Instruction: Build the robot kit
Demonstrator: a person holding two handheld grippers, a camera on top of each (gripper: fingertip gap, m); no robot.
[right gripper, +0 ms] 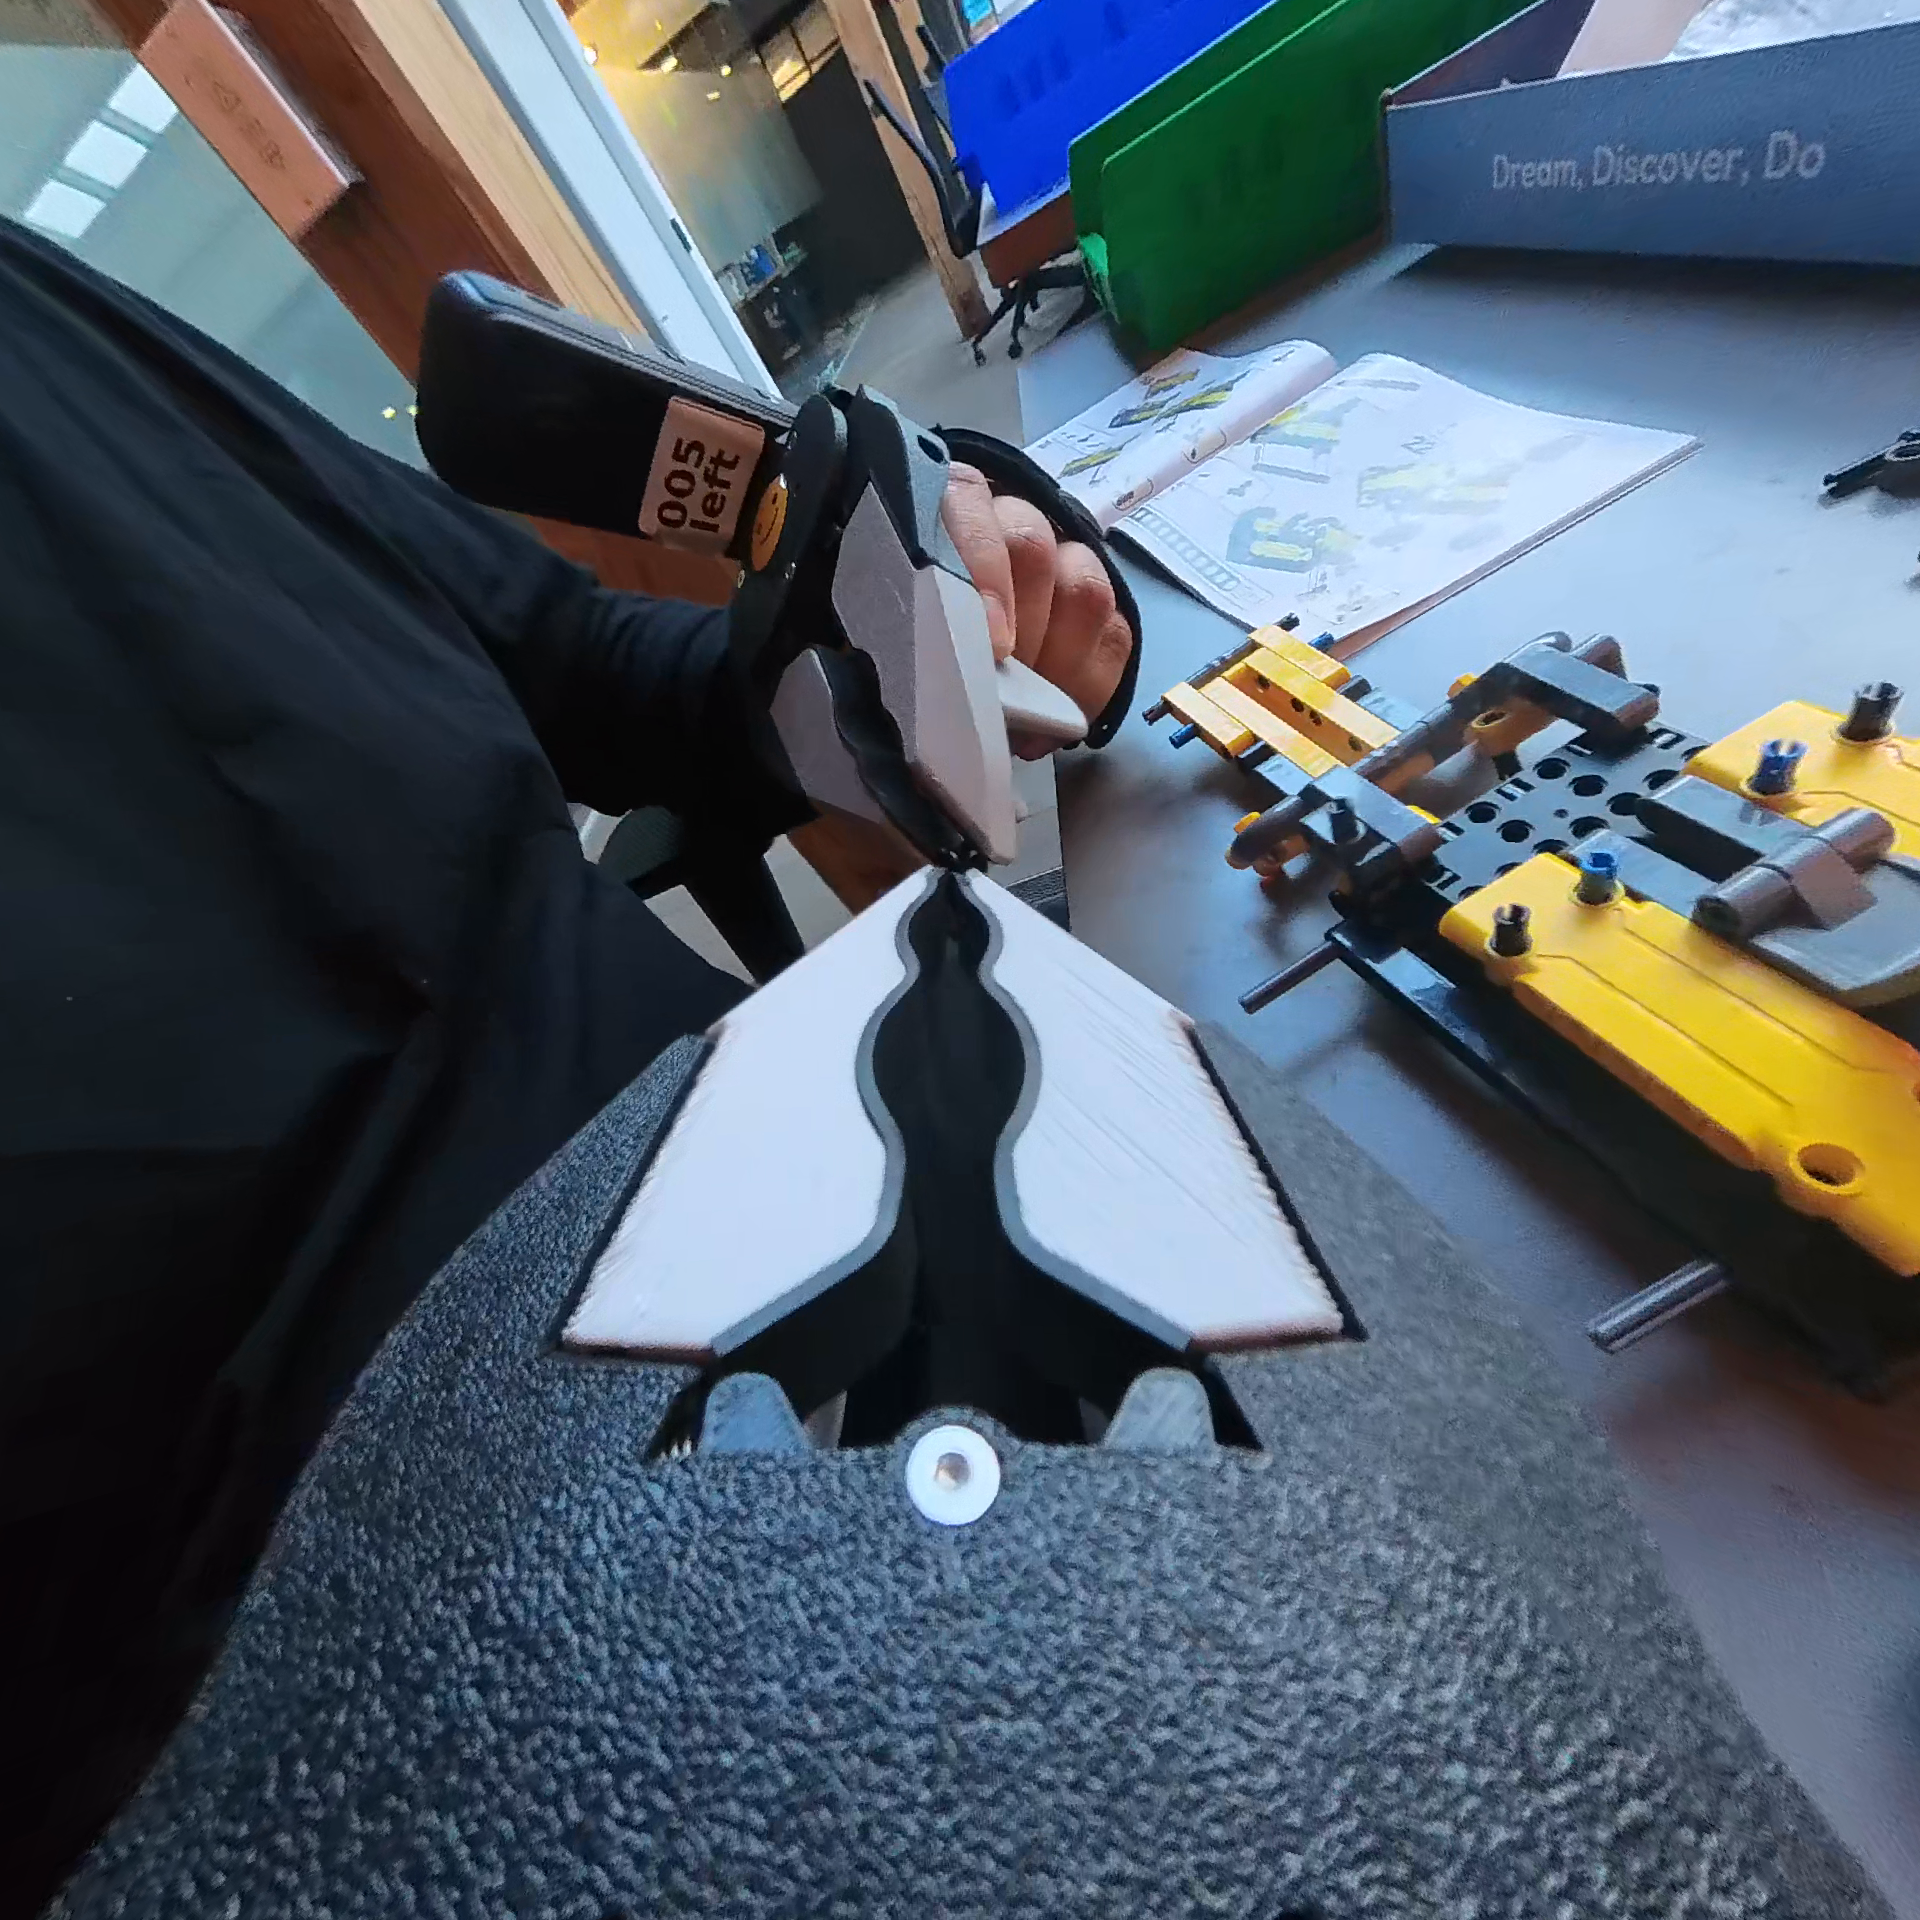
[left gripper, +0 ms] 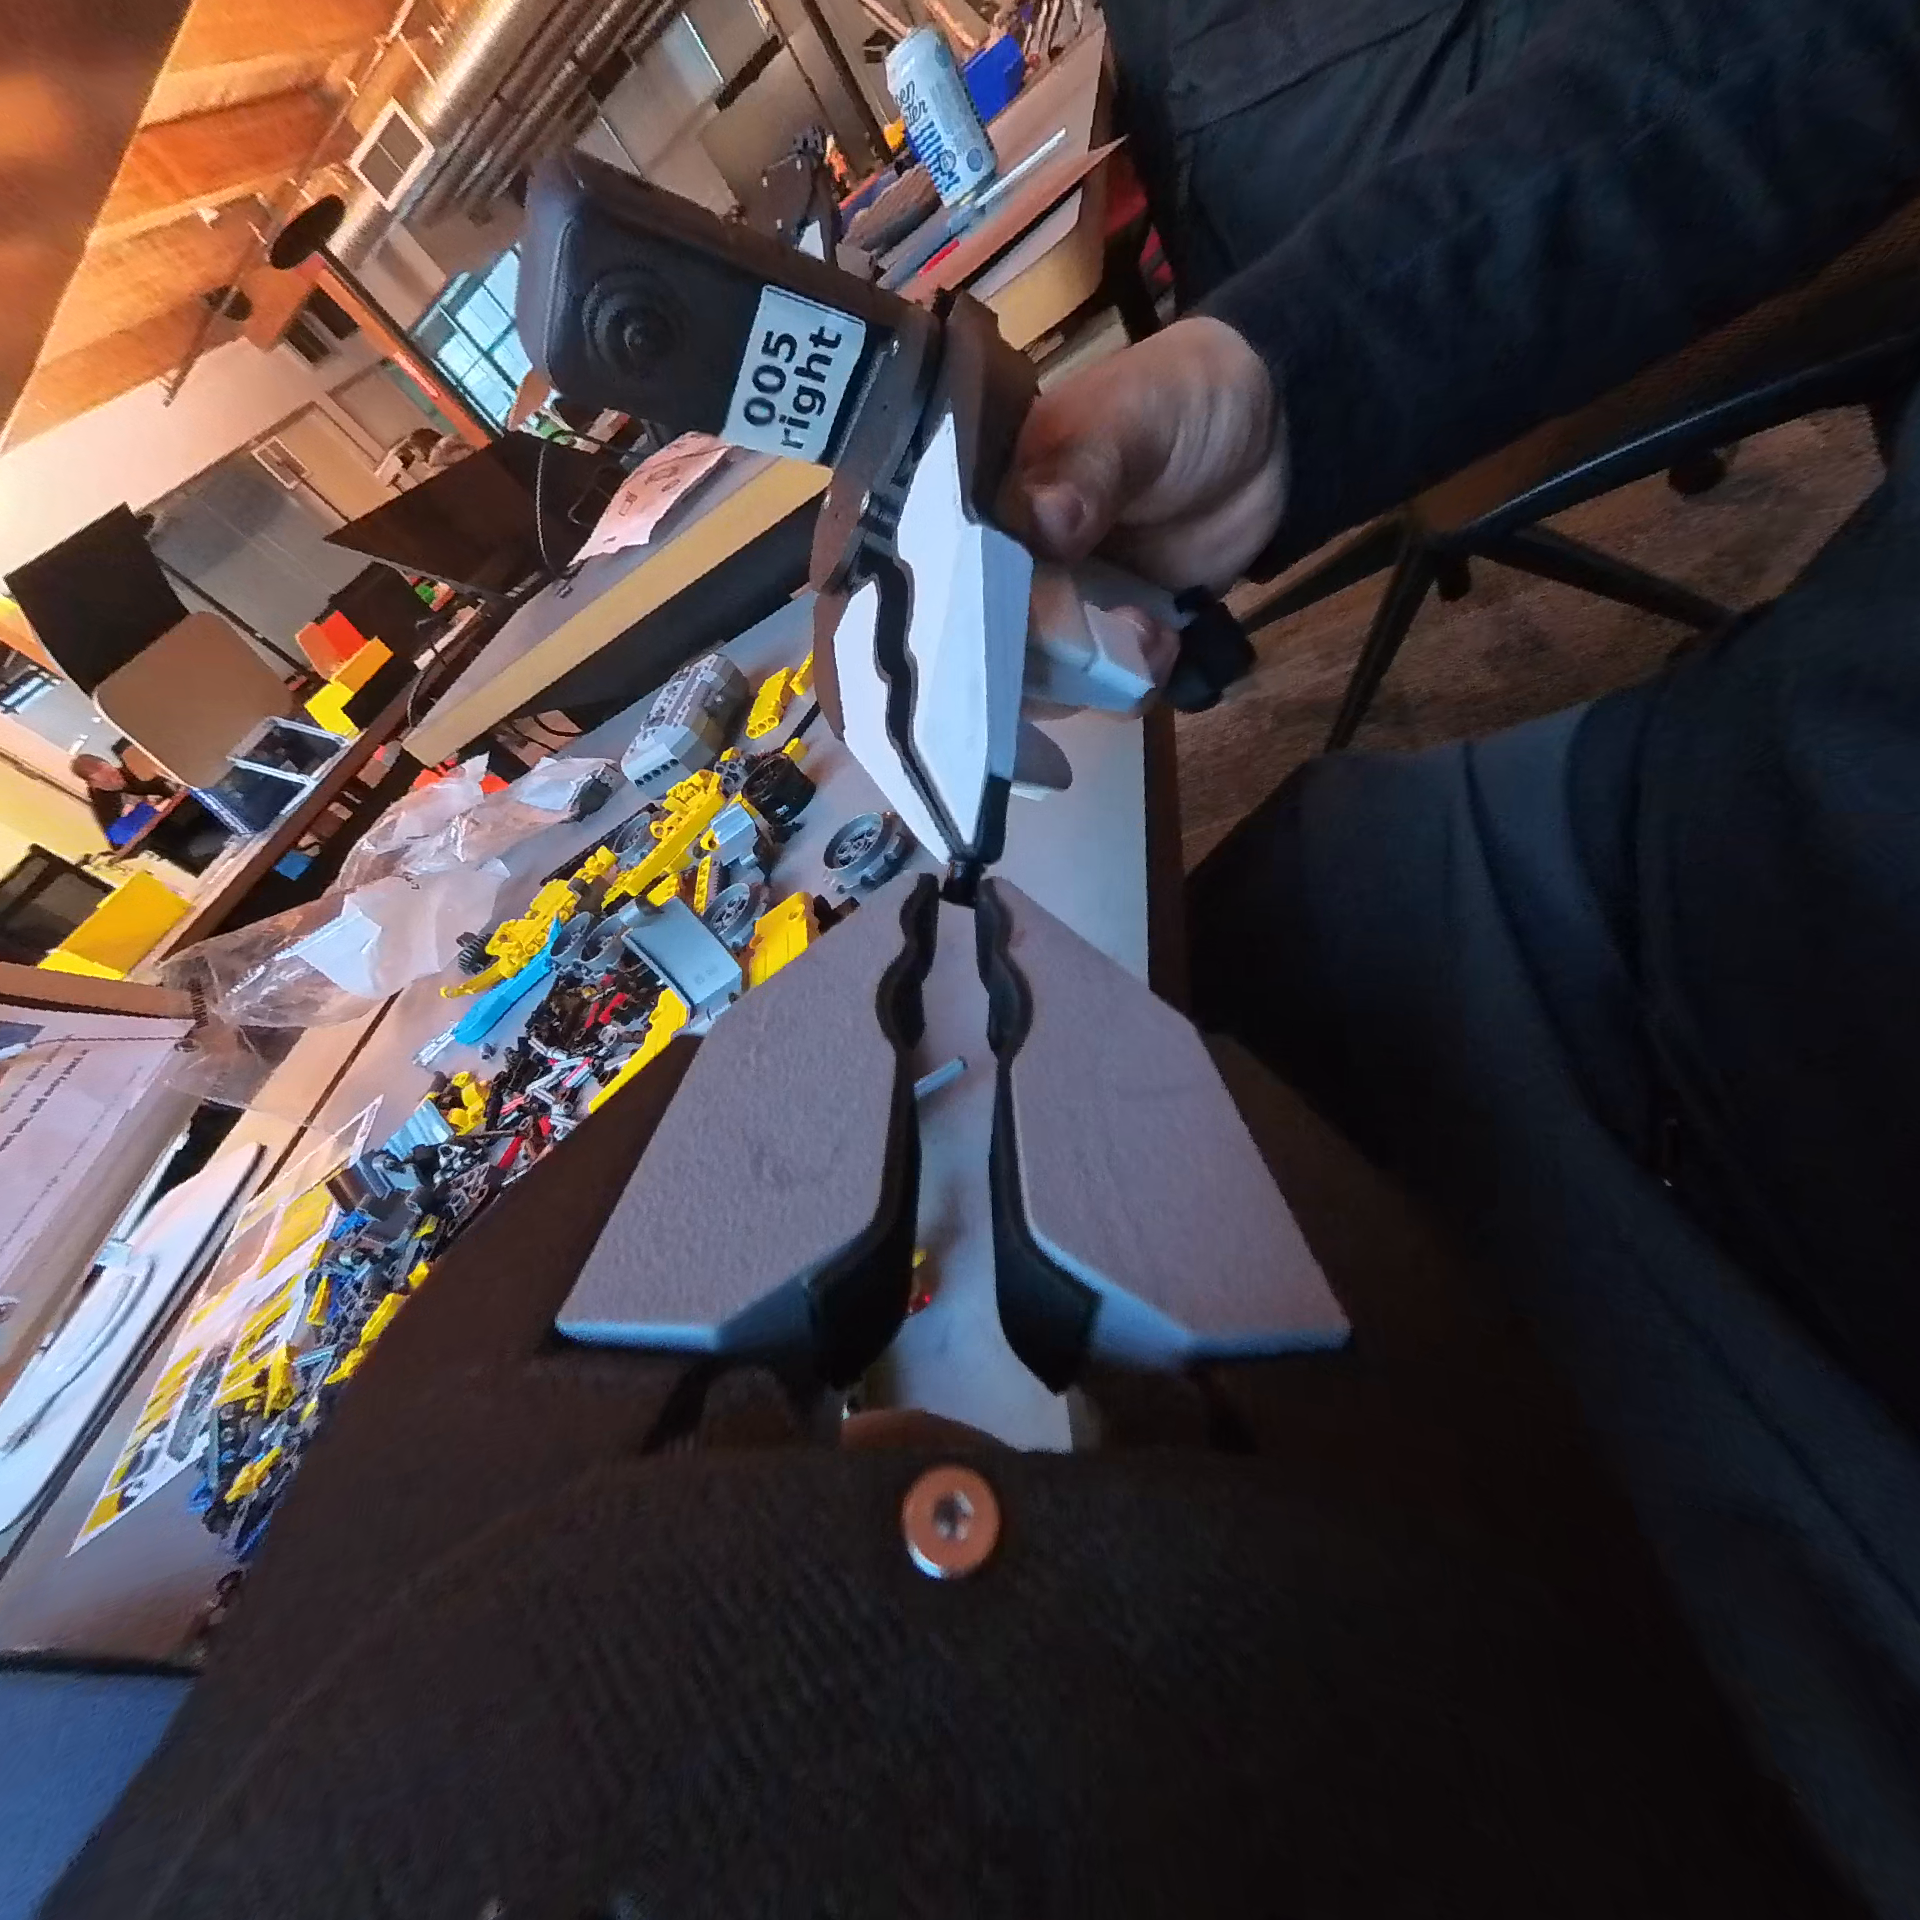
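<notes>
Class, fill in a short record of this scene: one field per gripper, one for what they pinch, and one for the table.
left gripper: fingertips closed on the part
right gripper: fingertips closed on the same part, tip to tip with the left
held part: small black piece, too small to identify
table: grey tabletop with yellow and black brick model, open instruction booklet, loose brick pile

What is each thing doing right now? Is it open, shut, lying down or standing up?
Left gripper: shut on a small black piece.
Right gripper: shut, tips meeting the left gripper's tips.
Instruction booklet: open, lying flat.
Yellow and black model: partly built, lying on the table.
Loose parts: scattered in a pile.
Can: standing upright.
</notes>
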